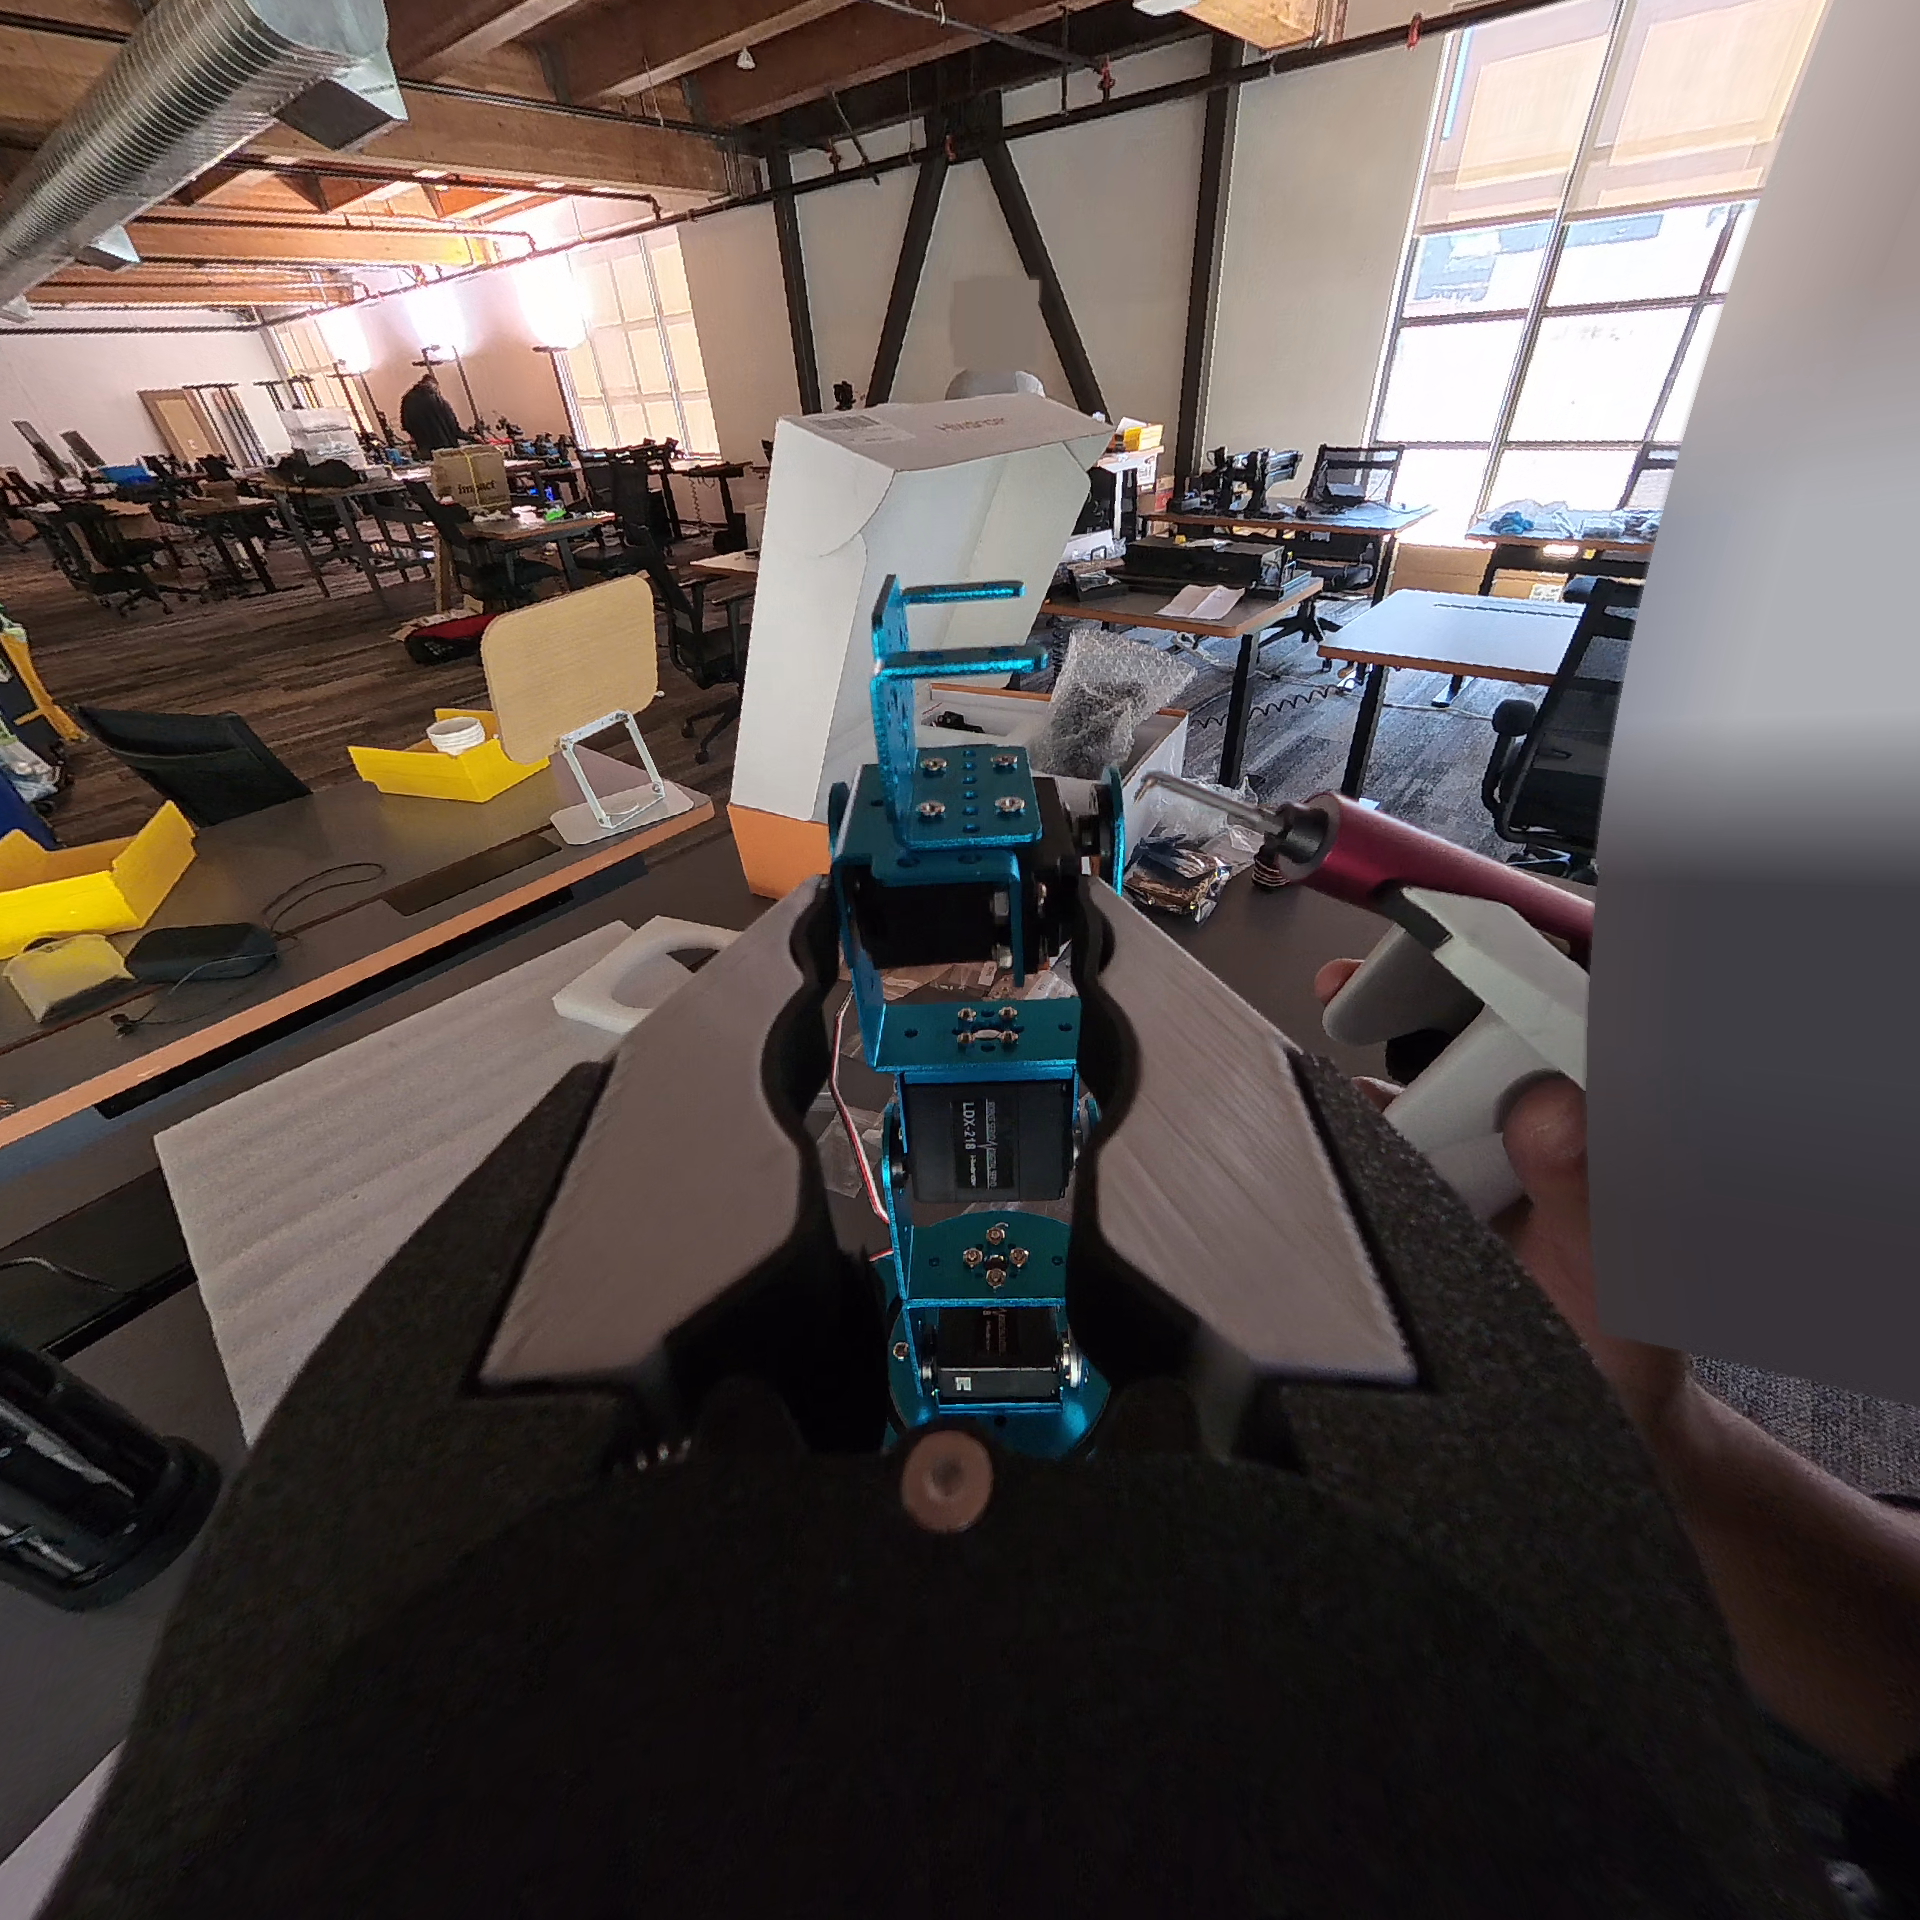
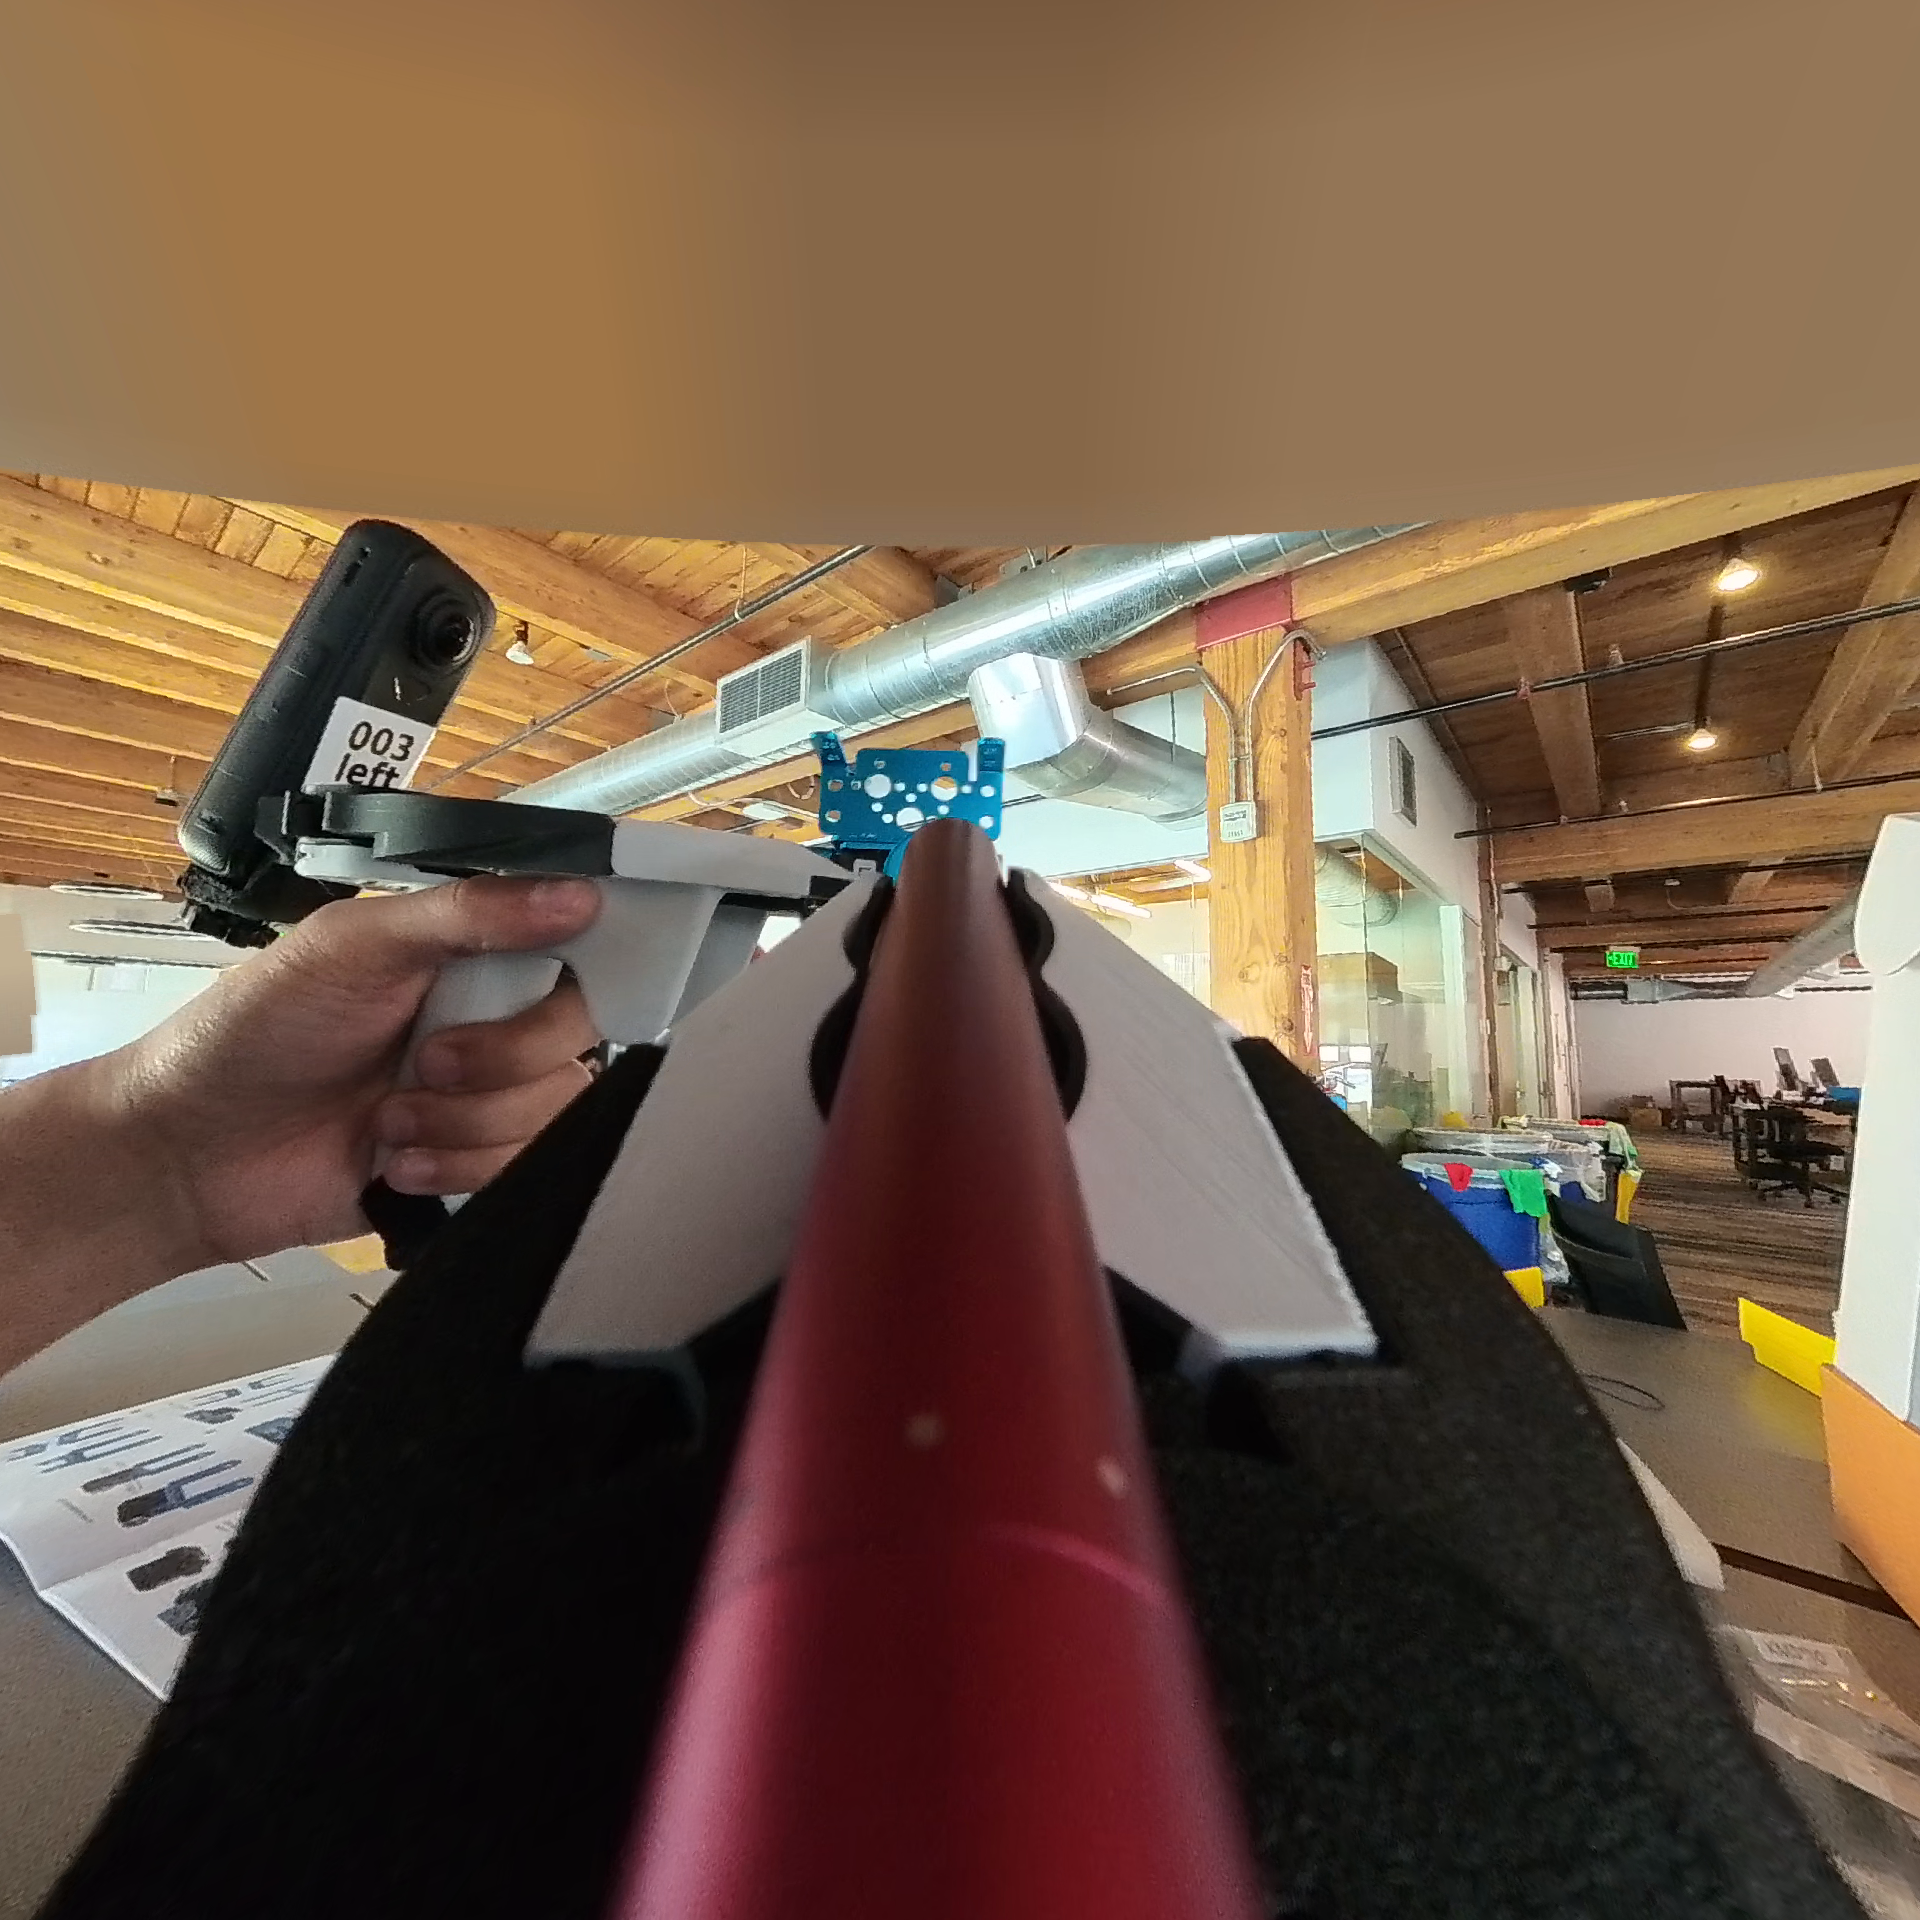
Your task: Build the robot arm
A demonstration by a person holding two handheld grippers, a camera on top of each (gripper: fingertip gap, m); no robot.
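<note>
My left gripper (image 1: 951, 914) is shut on a blue metal robot arm (image 1: 961, 883) with black servos, held upright between its white fingers (image 1: 707, 1081). A blue bracket (image 1: 925, 686) tops the arm. My right gripper (image 2: 940, 894) is shut on a red screwdriver handle (image 2: 935, 1351) that runs along its fingers. In the left wrist view that red screwdriver (image 1: 1434, 852) comes in from the right with a bent metal hex bit (image 1: 1205, 795) pointing at the arm's upper joint. The blue bracket also shows beyond the tool tip in the right wrist view (image 2: 909, 795), next to the left gripper (image 2: 644, 883), held by a hand (image 2: 260, 1049).
A tall white box (image 1: 894, 623) with an orange base stands behind the arm. White foam sheet (image 1: 395, 1122) lies on the dark table. Yellow bins (image 1: 94, 883), a wooden-backed stand (image 1: 582, 675), bagged parts (image 1: 1174, 873) and a printed sheet (image 2: 135, 1507) lie around. Desks and chairs fill the room.
</note>
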